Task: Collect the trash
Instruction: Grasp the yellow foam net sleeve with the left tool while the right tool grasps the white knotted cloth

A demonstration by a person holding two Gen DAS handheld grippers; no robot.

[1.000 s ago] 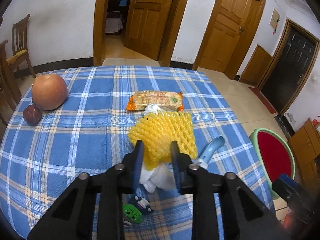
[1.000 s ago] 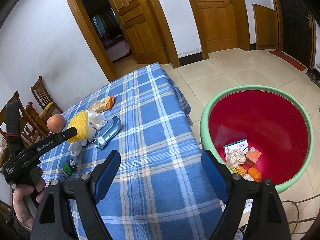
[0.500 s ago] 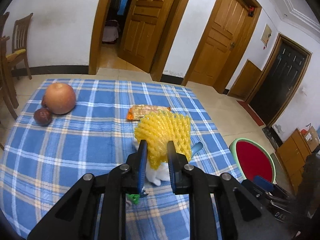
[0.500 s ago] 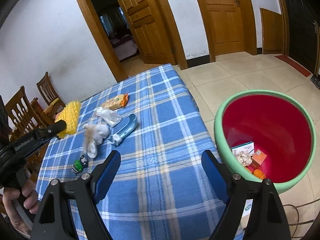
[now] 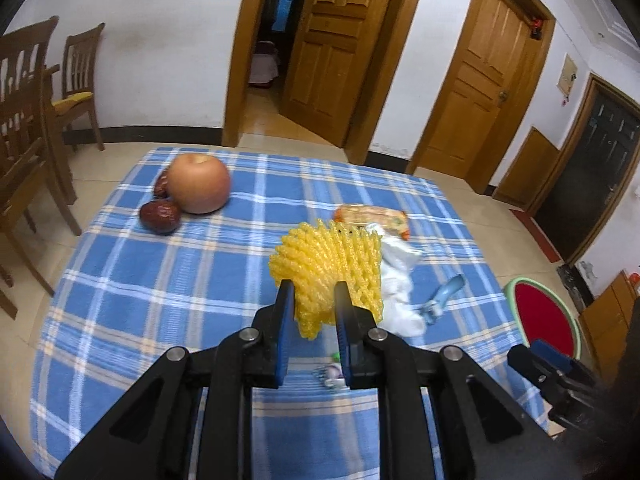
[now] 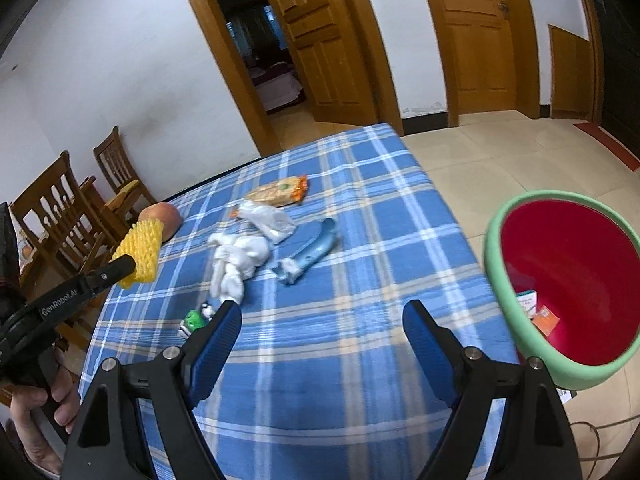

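My left tongs (image 5: 310, 294) pinch the lower edge of the yellow foam fruit net (image 5: 328, 264), and the net hangs lifted off the blue plaid cloth of the bench (image 5: 120, 280). From the right wrist view the net (image 6: 140, 254) shows above the bench's left edge, clamped at the tip of the left tongs (image 6: 124, 266).

My right tongs (image 6: 322, 314) stand wide apart with nothing between them, above the near part of the bench (image 6: 360, 360).

On the cloth around the middle lie the other scraps: a knotted white rag (image 6: 236, 260), a crumpled clear plastic bag (image 6: 266, 218) just beyond it, an orange snack wrapper (image 6: 280, 192) further toward the far edge, and a pale blue plastic handle (image 6: 310, 254) to the right of the rag. A small green and white toy (image 6: 194, 320) sits near the rag's lower end, close to my right tongs' left finger.

Toward the far left corner rest an apple (image 5: 198, 184) and two dark red dates (image 5: 160, 216) touching it.

Off the bench's right edge, on the floor, stands the green-rimmed red bin (image 6: 496, 272) with a few bits of packaging inside. Wooden chairs (image 6: 60, 208) stand past the left edge.
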